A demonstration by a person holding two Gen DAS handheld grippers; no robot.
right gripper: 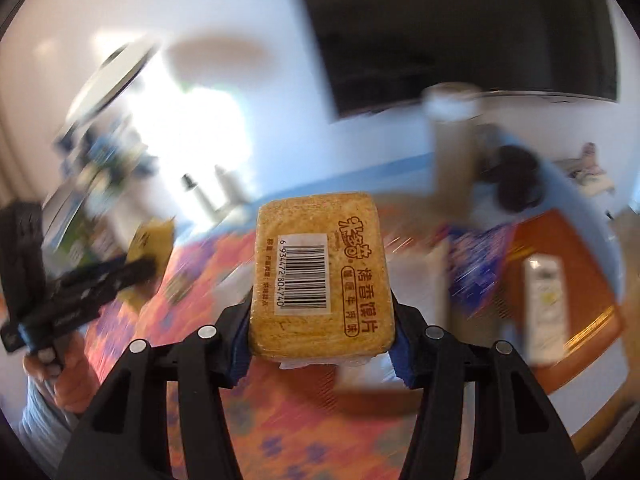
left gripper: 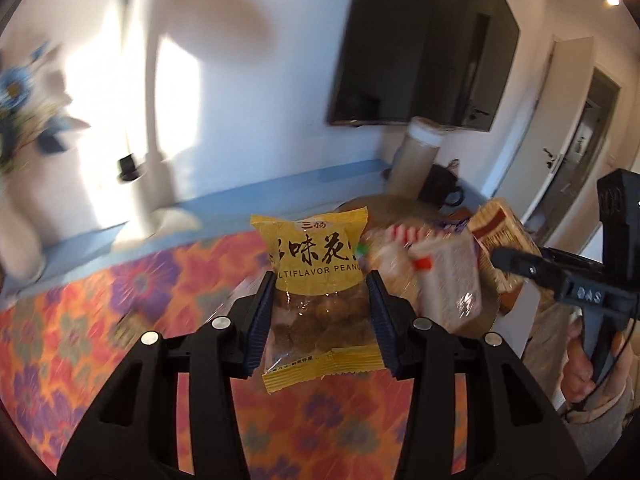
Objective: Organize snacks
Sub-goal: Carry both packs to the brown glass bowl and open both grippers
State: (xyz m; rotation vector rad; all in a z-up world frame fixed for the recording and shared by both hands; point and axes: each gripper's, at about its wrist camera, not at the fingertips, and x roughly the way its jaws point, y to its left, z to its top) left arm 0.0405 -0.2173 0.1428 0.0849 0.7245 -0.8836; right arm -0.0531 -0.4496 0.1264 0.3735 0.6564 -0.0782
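My left gripper [left gripper: 320, 284] is shut on a yellow peanut packet [left gripper: 316, 280], held upright above the floral tablecloth [left gripper: 120, 320]. My right gripper [right gripper: 320, 312] is shut on a tan pack of baked bun slices [right gripper: 320, 272] with a barcode label facing me. In the left wrist view the right gripper [left gripper: 516, 260] comes in from the right with that tan pack [left gripper: 504, 244]. In the right wrist view the left gripper [right gripper: 132, 272] shows at the left with the yellow packet [right gripper: 154, 240]. More wrapped snacks [left gripper: 440, 272] lie blurred behind the peanut packet.
A tall beige canister [left gripper: 416, 160] and a dark object [left gripper: 440, 188] stand at the table's back. A wall-mounted TV [left gripper: 420, 48] hangs above. An orange tray [right gripper: 568, 288] holding a white remote [right gripper: 544, 308] lies at the right. A vase of blue flowers [left gripper: 20, 120] stands at far left.
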